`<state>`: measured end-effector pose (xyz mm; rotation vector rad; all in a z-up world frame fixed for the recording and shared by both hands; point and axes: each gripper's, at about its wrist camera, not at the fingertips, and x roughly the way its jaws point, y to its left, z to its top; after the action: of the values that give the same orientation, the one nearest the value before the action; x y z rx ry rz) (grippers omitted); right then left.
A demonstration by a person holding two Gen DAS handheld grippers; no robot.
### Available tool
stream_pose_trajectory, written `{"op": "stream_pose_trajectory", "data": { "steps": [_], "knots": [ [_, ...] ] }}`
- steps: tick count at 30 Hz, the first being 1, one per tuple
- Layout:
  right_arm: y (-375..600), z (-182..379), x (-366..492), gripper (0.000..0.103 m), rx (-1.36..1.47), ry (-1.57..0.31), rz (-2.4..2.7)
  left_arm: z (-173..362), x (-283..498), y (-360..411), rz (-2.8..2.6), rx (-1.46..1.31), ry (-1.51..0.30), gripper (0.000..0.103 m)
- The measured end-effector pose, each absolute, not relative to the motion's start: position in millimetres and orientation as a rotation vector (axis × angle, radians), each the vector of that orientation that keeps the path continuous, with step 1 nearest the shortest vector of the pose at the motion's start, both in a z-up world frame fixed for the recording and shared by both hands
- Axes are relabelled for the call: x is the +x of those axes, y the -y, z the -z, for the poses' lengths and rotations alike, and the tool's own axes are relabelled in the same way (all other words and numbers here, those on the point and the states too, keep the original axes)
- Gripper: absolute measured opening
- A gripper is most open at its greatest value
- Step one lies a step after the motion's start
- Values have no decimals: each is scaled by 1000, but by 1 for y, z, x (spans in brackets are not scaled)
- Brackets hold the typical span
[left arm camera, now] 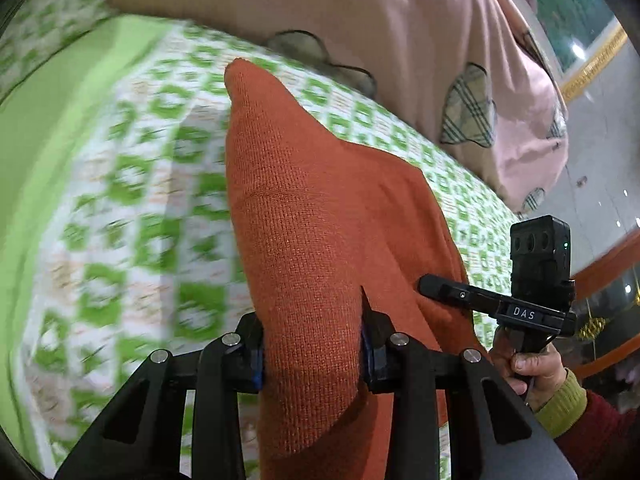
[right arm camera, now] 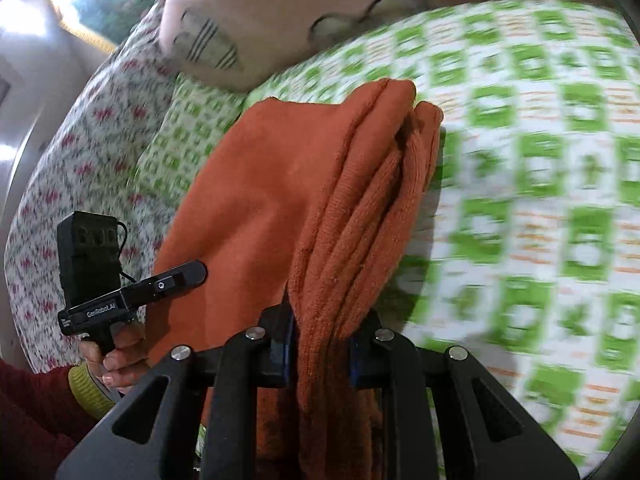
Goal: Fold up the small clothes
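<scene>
Both grippers clamping orange knit garment [left arm camera: 320,208], lifting it over green-checked bed [left arm camera: 132,184]. Left gripper [left arm camera: 312,356] pinching thick fold, right gripper [right arm camera: 322,354] pinching bunched edge. Advice: keeping hands level, cloth taut btwn them, laying down flat w/o twisting.

garment [left arm camera: 312,208] on bedsheet [left arm camera: 132,184], pillow [left arm camera: 400,20] behind
</scene>
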<state>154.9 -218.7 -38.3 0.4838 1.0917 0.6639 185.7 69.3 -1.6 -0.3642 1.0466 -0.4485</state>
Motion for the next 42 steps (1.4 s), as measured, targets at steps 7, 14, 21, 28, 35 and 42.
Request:
{"op": "stream_pose_trajectory", "data": {
  "steps": [7,14,21,28,35,42],
  "knots": [
    [190,62,161,22,437,-1174,-605,41,172,-100,382,-416,-1118,42],
    [198,57,162,43,396,-1191,-491,41,174,-107,362,-387,-1149,51],
    [217,3,163,49,393,-1032,-396,24,184,-129,338,-399,-1111,60],
    [184,24,186,24,313,-1114,-397,30,203,-127,295,-409,-1126,60],
    [202,8,186,5,373,-1032,-403,29,212,-116,287,-386,-1133,60],
    [216,14,192,5,358,-1040,-351,38,226,-108,236,-348,-1168,62]
  ]
}}
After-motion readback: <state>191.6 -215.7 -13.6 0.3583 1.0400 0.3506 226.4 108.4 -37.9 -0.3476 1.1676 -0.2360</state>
